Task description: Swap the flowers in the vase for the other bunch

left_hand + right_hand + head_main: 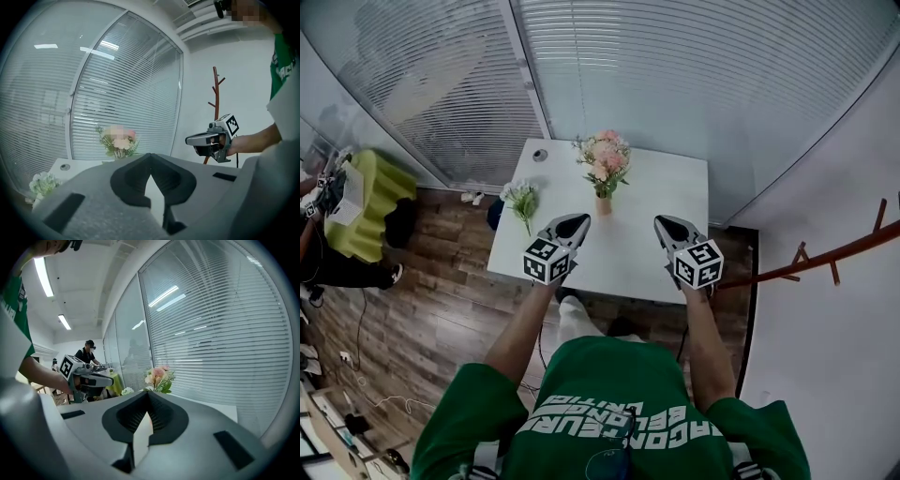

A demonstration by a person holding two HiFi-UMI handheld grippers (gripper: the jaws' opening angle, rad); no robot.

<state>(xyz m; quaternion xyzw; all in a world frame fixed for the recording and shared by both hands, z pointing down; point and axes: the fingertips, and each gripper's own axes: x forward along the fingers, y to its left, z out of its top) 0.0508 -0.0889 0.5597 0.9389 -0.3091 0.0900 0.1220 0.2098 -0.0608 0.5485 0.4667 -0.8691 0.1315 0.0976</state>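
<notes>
Facing the white bench point(647, 258), we hold the left gripper point(577, 221) and the right gripper point(660, 223) over its near half, each with its fingers closed together and nothing between them. The pink flowers point(604, 157) stand upright in the vase point(603, 203) toward the far side. The other bunch point(522, 200) lies by the left edge.

Head cam: above and behind left gripper point(577, 222) and right gripper point(664, 224), looking steeply down. Gripper cams: right behind their own jaws, near level, facing ahead. All three share the pink flowers point(605, 161) ahead; each gripper cam catches the other gripper
</notes>
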